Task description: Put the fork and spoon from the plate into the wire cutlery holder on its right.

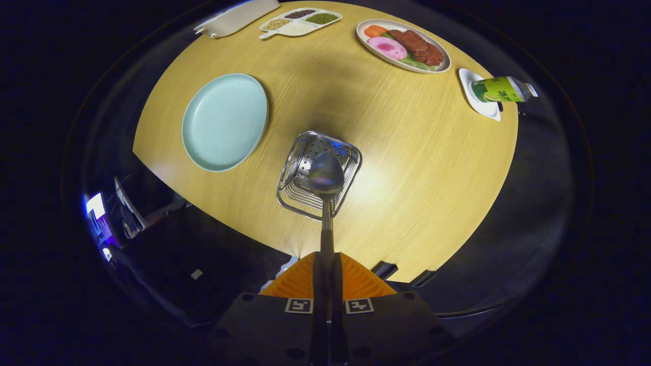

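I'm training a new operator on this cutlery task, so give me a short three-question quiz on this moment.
1. True or false: the claw is shut on the spoon.
2. What lies straight beyond the spoon's bowl? A) the pale blue plate B) the wire cutlery holder C) the green can
3. Fill in: the pale blue plate carries ___ cutlery.

Key: 1 true, both fingers press the handle. 2 B. 3 no.
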### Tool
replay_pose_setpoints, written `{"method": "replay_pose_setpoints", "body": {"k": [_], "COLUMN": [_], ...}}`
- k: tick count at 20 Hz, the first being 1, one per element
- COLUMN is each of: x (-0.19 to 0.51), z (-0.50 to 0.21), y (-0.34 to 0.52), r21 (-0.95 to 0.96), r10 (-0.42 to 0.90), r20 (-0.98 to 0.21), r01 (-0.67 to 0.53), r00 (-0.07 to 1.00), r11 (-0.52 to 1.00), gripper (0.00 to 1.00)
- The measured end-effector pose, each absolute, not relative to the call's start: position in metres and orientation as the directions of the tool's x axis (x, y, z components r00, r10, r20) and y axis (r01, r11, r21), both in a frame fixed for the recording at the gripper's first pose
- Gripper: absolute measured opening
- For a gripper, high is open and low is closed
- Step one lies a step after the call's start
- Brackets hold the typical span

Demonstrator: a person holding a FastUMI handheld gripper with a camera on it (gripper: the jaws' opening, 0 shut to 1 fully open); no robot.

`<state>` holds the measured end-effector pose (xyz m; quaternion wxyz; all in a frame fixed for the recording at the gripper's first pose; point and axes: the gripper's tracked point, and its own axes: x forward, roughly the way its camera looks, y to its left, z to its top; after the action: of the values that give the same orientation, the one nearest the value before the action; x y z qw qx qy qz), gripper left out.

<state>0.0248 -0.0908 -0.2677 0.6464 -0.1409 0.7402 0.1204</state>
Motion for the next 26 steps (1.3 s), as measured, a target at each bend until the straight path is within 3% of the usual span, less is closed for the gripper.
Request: {"method": "replay_pose_setpoints", "body": {"k": [5,12,14,15,20,24,26], "x": [0.036,0.048,0.052,0.053,0.064,0.068,0.069], "z": [-0.277,-0.284,-0.282,-0.281,-0.258,-0.226,-0.206], "y": [-0.079,-0.073,-0.072,-0.073,-0.072,-0.075,-0.082], "r21": [-0.024,-0.026,-0.026,-0.025,0.024,0.039,0.025], "r10": [-0.119,-0.105,-0.082,-0.068,0.073,0.159,0.168], "r20": [-0.968,-0.979,-0.989,-0.993,-0.989,-0.913,-0.850], "r01": [-0.392,-0.402,-0.402,-0.398,-0.340,-0.308,-0.281], "r00": [-0.220,-0.175,-0.124,-0.095,0.131,0.376,0.499], "r11": [0.920,0.915,0.915,0.917,0.940,0.951,0.959], "gripper": [0.08,0.17,0.36,0.54,0.63,0.77,0.79]}}
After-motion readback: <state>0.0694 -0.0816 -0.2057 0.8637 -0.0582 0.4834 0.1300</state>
